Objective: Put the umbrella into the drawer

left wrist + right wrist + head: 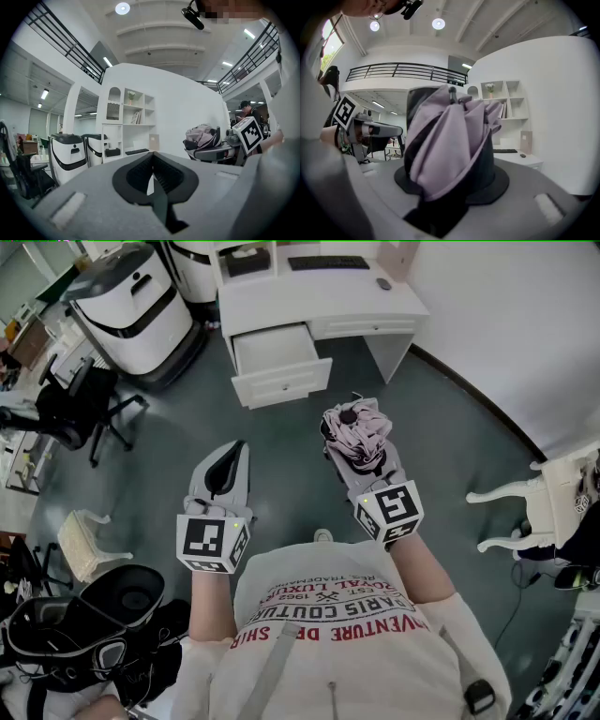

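We look down at a dark floor [281, 456]. At 12 o'clock stands a white table [375, 310]. At 10 o'clock stands a big white and black machine [131, 306]. A drawer [277, 357] sticks out of the front of the table, at 11 o'clock from us, and it is pulled open. A black chair [80, 409] on wheels is at 9 o'clock. A white chair [534, 502] is at 3 o'clock.

The umbrella [356, 427] is folded up, pink with dark parts. It is not in the drawer. It is up over the floor, well apart from the drawer, at 5 o'clock from it. The right tongs [361, 448] hold it. Their two jaws stand partway open and press on its sides, and the pink cloth puffs out between them.

The left tongs [239, 451] are near the umbrella, at 9 o'clock from it. Their jaws are almost together, with only a thin crack between the black pads, and they hold nothing. Both tongs point toward the table.

A black keyboard [328, 262] lies at the back of the table. A small mouse [383, 283] lies at 3 o'clock from it.
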The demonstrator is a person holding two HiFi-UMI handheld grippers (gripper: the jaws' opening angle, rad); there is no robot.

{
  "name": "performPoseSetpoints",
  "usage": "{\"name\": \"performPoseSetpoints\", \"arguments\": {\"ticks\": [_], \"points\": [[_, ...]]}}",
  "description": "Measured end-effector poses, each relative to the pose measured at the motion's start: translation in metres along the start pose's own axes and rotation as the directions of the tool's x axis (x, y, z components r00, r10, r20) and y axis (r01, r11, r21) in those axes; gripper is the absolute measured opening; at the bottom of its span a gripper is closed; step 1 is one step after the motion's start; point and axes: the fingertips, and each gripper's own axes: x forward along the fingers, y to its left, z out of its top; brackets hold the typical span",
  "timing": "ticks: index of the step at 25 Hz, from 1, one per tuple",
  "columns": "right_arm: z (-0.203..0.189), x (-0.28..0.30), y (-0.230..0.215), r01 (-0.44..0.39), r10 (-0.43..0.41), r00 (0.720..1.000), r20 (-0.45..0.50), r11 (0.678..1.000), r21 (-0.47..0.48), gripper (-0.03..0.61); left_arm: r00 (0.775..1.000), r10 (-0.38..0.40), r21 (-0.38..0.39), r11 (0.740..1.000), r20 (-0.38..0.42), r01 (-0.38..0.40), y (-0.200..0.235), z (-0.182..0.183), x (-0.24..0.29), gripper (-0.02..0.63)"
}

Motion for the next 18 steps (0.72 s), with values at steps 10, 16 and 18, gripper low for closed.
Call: {"name": "performPoseSetpoints", "arguments": {"ticks": [10,16,18], "points": [[-0.012,0.006,-0.004,-0.031,0.031,0.999,-0.011,0.999,0.021,0.201,1.000,-0.001,-0.012,1.000,-0.002,0.001,-0.001,-0.009,0.011,0.007],[-0.028,0.008,-0.027,-0.069,0.070,0.997,-0.036,0.997,0.036,0.202,0.999,0.030,-0.028,0.999,-0.015,-0.030,-0.010,-0.018,0.036,0.008],[-0.033,0.008,-0.037,-0.084,0.086,0.995,-0.055,0.996,0.039,0.202,0.999,0.044,-0.033,0.998,-0.018,-0.045,-0.014,-0.020,0.044,0.008]]}}
